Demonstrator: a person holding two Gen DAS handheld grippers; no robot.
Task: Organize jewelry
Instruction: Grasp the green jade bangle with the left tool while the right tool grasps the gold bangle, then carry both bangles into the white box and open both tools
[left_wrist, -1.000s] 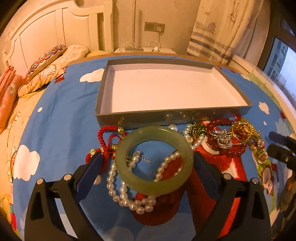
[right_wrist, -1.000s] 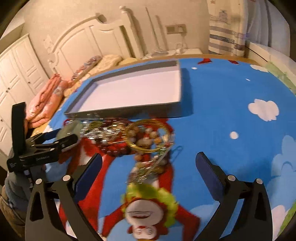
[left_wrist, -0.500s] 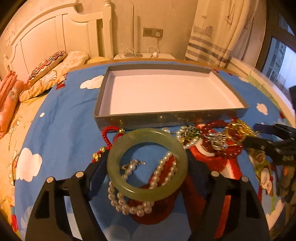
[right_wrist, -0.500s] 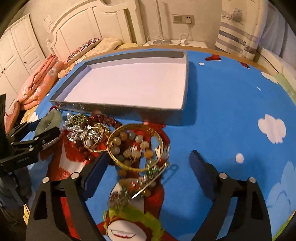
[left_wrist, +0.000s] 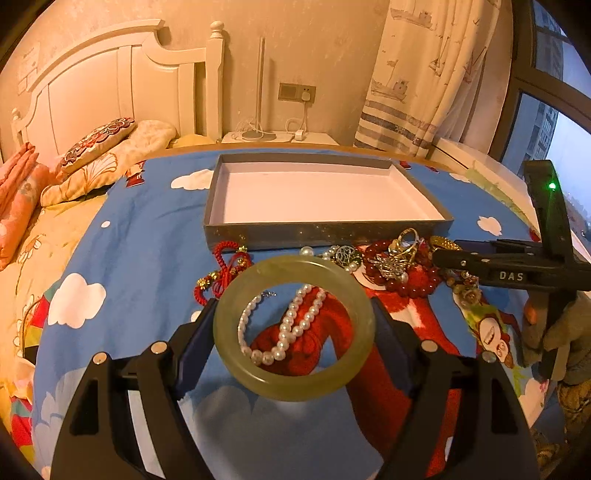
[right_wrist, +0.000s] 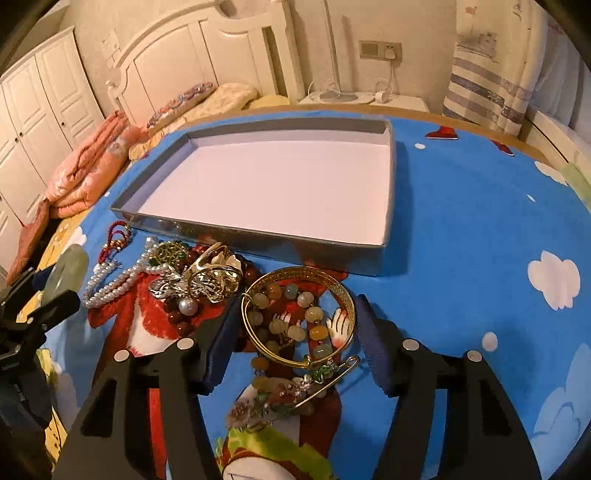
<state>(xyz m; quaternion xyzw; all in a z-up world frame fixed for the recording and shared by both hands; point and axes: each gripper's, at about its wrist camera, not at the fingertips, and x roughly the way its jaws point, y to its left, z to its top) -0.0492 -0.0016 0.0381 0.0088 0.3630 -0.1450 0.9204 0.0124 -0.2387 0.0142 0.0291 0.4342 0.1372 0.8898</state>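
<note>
My left gripper (left_wrist: 294, 325) is shut on a pale green jade bangle (left_wrist: 236, 302) and holds it above the blue sheet; a pearl strand (left_wrist: 291, 325) lies below it. The bangle also shows in the right wrist view (right_wrist: 68, 271). My right gripper (right_wrist: 295, 332) stands open around a gold bangle (right_wrist: 345, 295) with a stone bead bracelet (right_wrist: 291, 328) lying inside it; its pads sit close to the bangle's sides. A grey tray (left_wrist: 325, 232) with a white floor stands empty behind the jewelry pile; it also shows in the right wrist view (right_wrist: 266, 236).
A pile lies along the tray's front wall: red cord (left_wrist: 225, 258), red beads (left_wrist: 413, 284), gold rings (right_wrist: 214, 277), silver brooch (right_wrist: 166, 286), a floral pin (right_wrist: 291, 391). Pillows (left_wrist: 107, 155) and headboard stand at the left, curtain and window at the right.
My left gripper closed on the jade bangle and lifted it off the pearls. My right gripper moved forward and down to straddle the gold bangle, its jaws narrowing.
</note>
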